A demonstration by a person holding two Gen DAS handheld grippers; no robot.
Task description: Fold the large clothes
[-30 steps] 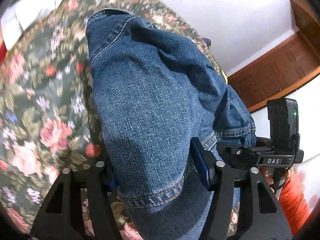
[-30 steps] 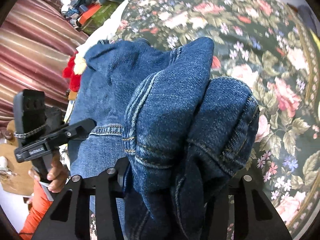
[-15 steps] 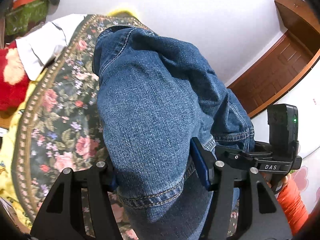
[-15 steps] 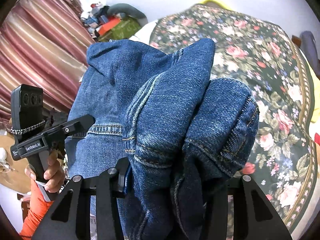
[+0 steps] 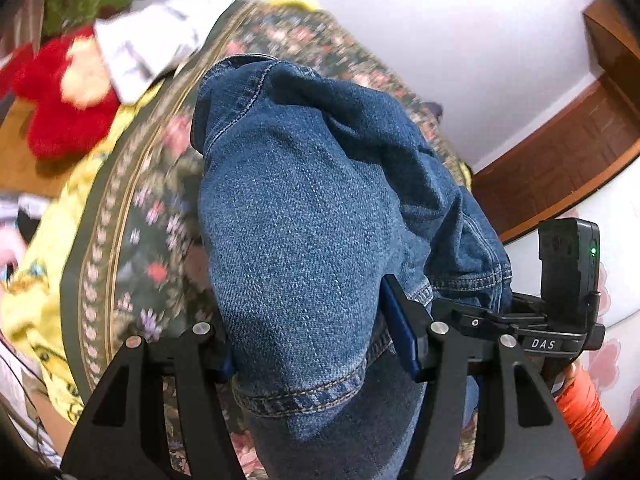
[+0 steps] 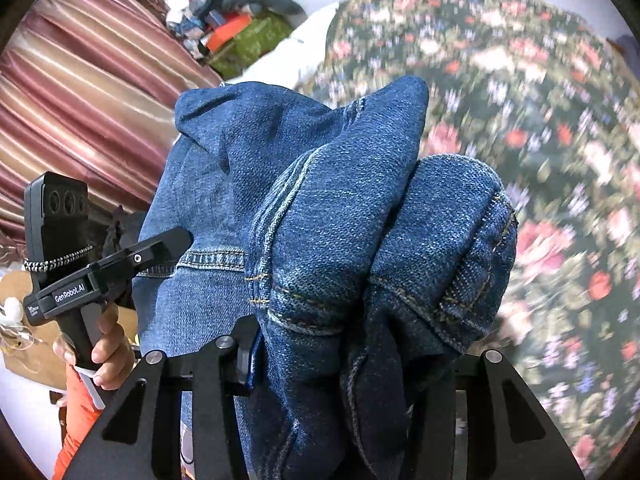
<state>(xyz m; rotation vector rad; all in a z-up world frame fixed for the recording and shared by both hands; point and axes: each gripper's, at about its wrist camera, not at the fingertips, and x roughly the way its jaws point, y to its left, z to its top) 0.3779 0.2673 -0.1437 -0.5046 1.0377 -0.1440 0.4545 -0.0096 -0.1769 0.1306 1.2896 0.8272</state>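
Gripping bunched jeans (image 5: 304, 248), the left gripper (image 5: 316, 344) and right gripper (image 6: 352, 344) each stand part-closed on thick denim folds above a floral bedspread (image 6: 560, 128).

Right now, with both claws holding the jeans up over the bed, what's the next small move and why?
Probably lower both together toward the floral bedspread. The left claw and right claw each clamp a thick bunch of the jeans, which hang lifted, not laid flat, so no fold can be made yet.
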